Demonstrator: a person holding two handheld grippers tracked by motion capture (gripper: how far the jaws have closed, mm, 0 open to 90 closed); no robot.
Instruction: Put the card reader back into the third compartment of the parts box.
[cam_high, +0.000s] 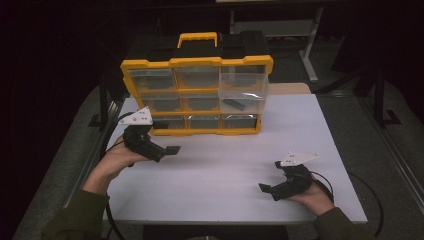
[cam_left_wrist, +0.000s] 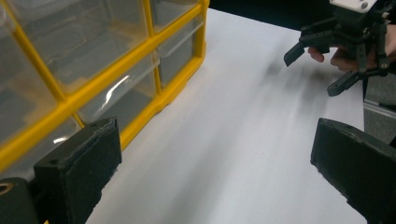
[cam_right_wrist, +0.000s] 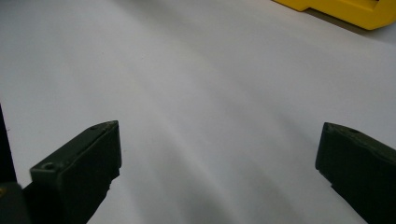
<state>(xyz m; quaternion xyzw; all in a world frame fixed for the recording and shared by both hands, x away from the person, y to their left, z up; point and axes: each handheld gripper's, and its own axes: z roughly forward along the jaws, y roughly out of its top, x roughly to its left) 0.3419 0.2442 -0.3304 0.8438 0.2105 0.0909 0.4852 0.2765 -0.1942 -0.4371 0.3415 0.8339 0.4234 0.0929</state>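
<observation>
A yellow organiser cabinet (cam_high: 196, 62) with clear drawers stands at the back of the white table (cam_high: 220, 170). In its right column a clear drawer (cam_high: 244, 85) sticks out toward me, and a small dark piece (cam_high: 234, 104) shows through the plastic low down. My left gripper (cam_high: 167, 149) hovers in front of the cabinet's lower left corner, open and holding nothing. In the left gripper view its jaws (cam_left_wrist: 215, 172) stand wide apart beside the yellow frame (cam_left_wrist: 154, 100). My right gripper (cam_high: 270, 176) is near the table's front right, also open with nothing in it (cam_right_wrist: 217, 163).
The cabinet has a yellow carry handle (cam_high: 198, 38) on top. A table leg (cam_high: 310, 55) and dark floor lie behind it. The right gripper (cam_left_wrist: 327, 65) appears far off in the left gripper view. A corner of the yellow base (cam_right_wrist: 345, 11) edges the right gripper view.
</observation>
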